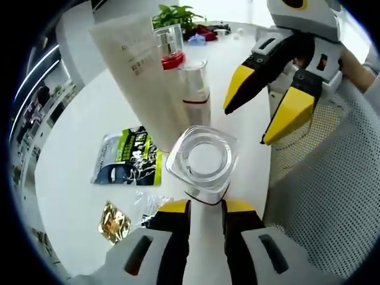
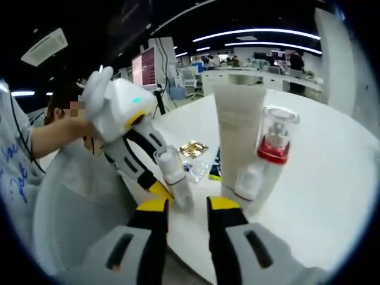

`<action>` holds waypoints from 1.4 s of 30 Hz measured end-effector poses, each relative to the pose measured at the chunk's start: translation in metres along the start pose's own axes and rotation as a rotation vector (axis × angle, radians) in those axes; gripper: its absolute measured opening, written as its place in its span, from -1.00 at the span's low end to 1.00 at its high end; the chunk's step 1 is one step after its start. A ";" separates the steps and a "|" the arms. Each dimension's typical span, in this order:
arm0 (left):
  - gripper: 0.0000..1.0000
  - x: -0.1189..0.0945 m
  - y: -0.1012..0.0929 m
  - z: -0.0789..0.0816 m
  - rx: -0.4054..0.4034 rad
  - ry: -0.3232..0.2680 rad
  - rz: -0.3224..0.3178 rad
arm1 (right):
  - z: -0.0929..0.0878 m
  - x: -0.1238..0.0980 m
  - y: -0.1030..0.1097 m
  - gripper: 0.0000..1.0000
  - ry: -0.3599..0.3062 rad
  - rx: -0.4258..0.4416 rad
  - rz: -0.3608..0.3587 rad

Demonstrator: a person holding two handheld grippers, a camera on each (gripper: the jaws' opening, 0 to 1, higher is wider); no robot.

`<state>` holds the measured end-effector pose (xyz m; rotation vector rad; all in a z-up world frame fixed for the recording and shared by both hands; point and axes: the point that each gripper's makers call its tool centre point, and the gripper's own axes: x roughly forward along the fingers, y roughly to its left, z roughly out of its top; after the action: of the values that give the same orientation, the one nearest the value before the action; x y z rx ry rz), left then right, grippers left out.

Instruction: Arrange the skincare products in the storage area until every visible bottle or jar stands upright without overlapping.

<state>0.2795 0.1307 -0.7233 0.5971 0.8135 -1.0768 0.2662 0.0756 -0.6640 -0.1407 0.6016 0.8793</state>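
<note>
My left gripper point(image 1: 205, 205) is shut on a small clear bottle point(image 1: 203, 161) with a square clear cap, held at the near edge of the white round table point(image 1: 77, 148). Behind it stand a tall white tube point(image 1: 139, 77), a pump bottle with a red collar point(image 1: 170, 50) and a clear bottle with a red line point(image 1: 196, 89), all upright and close together. My right gripper point(image 1: 246, 126) hangs open to the right of them, holding nothing. In the right gripper view its own jaws point(image 2: 187, 205) stand apart just in front of the held bottle point(image 2: 172, 172), with the tube point(image 2: 237, 130) and the pump bottle point(image 2: 274, 145) beyond.
A green and black sachet point(image 1: 127, 157) and a gold sachet point(image 1: 114, 221) lie flat on the table left of the bottles. A white mesh surface point(image 1: 332, 184) lies to the right of the table. A potted plant point(image 1: 175, 15) stands at the far side. A person's sleeve point(image 2: 18, 160) shows at left.
</note>
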 end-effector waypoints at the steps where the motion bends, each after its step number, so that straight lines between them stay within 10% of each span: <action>1: -0.68 0.000 0.000 0.000 -0.001 0.001 -0.001 | -0.001 -0.001 -0.001 -0.50 0.003 0.000 -0.002; 42: -0.79 0.013 0.007 0.011 -0.114 -0.003 -0.005 | -0.028 0.000 -0.052 -0.60 0.175 0.014 -0.087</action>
<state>0.2926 0.1183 -0.7270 0.4977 0.8685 -1.0279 0.2934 0.0328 -0.6939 -0.2317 0.7591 0.7834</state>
